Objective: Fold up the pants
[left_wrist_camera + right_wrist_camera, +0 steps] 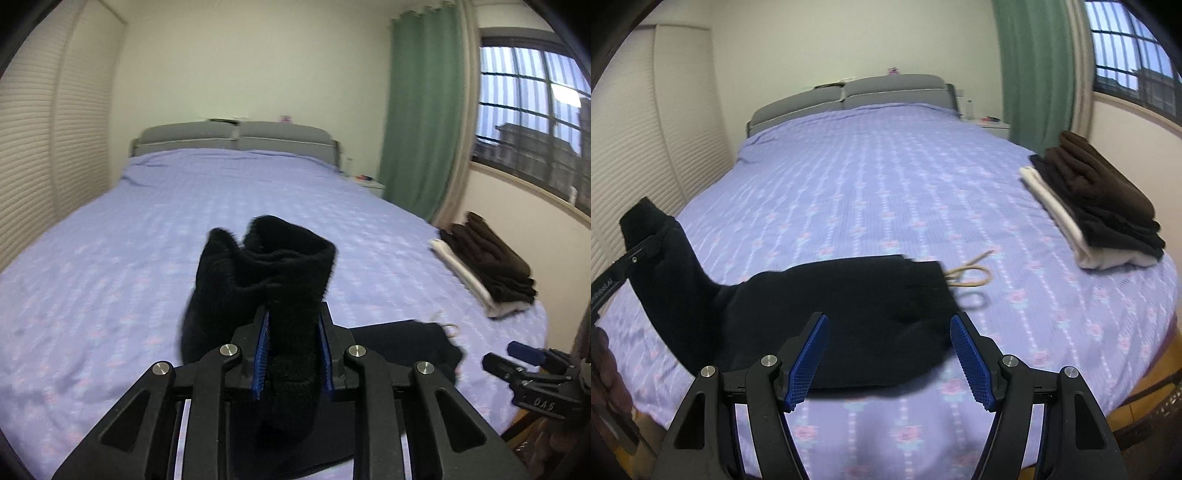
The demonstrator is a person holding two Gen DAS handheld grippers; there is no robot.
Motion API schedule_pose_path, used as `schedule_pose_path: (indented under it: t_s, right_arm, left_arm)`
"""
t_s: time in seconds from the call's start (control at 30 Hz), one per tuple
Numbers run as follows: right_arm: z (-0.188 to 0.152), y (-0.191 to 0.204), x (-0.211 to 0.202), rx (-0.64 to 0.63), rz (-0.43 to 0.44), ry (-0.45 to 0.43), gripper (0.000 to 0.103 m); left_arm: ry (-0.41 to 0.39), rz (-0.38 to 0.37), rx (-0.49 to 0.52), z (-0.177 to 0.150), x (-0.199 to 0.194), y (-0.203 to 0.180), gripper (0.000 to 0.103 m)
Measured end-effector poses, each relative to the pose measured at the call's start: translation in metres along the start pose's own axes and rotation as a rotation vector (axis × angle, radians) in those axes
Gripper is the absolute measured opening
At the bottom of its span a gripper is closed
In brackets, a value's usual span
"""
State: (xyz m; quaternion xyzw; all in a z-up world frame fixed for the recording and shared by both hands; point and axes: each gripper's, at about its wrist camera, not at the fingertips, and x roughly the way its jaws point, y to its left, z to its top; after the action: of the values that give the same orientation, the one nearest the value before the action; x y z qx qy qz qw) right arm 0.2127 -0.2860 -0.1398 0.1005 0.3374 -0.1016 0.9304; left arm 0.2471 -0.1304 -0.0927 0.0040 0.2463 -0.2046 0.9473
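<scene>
- Left gripper (pixel 291 350) is clenched on a thick bunch of the black pants (pixel 266 280); its blue pads press the fuzzy cloth from both sides, and the bunched end sticks up past the fingertips.
- Right gripper (pixel 889 356) stands released, its blue pads wide apart with nothing between them, hanging just above the near edge of the pants (pixel 827 328).
- In the right wrist view, most of the pants lie flat on the lilac bedspread (pixel 886 184) near the foot of the bed, while one end rises off the sheet at the left, caught in the left gripper (pixel 646 236).
- A tan drawstring (pixel 971 275) trails out from the right end of the pants onto the bedspread.
- A stack of folded clothes (pixel 1097 206), dark brown and black over white, sits at the right edge of the bed, well apart from the pants.
- Behind it hang a green curtain (pixel 1038 70) and a barred window (pixel 1134 55); a grey headboard (pixel 886 90) stands at the far end.
</scene>
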Motion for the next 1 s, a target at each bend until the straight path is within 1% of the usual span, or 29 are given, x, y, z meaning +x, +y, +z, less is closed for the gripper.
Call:
schedule_pose_path:
  t_s: [0.03,0.17,0.23,0.43,0.57,0.8,0.87,0.93,1.0]
  right_arm:
    - [-0.001,-0.008,-0.001,0.011,-0.006,-0.002,0.068]
    - [-0.003,-0.043,0.0,0.065,-0.029,-0.004,0.069]
    - [-0.006,-0.062,0.003,0.089,-0.043,0.001,0.069]
    - [-0.013,-0.109,0.015,0.16,-0.069,0.02,0.069]
    - [-0.019,-0.129,0.025,0.189,-0.076,0.034,0.069]
    - [-0.025,-0.14,0.036,0.186,-0.08,0.044,0.069]
    - [-0.027,-0.141,0.038,0.186,-0.078,0.048,0.069]
    - [-0.027,-0.142,0.039,0.188,-0.079,0.05,0.069]
    - [-0.026,-0.141,0.036,0.187,-0.077,0.049,0.069]
  left_arm:
    - [0.007,-0.03,0.007,0.002,0.008,-0.013,0.021]
    - [0.025,-0.101,0.079,0.001,0.041,-0.07,0.02]
    - [0.065,-0.149,0.09,-0.004,0.06,-0.094,0.02]
    - [0.201,-0.247,0.097,-0.025,0.106,-0.15,0.017]
    - [0.279,-0.242,0.114,-0.044,0.133,-0.164,0.016]
    - [0.338,-0.244,0.124,-0.072,0.151,-0.162,0.016]
    - [0.347,-0.245,0.13,-0.081,0.158,-0.164,0.015]
    - [0.34,-0.241,0.142,-0.088,0.164,-0.166,0.015]
    - [0.324,-0.218,0.178,-0.089,0.163,-0.173,0.016]
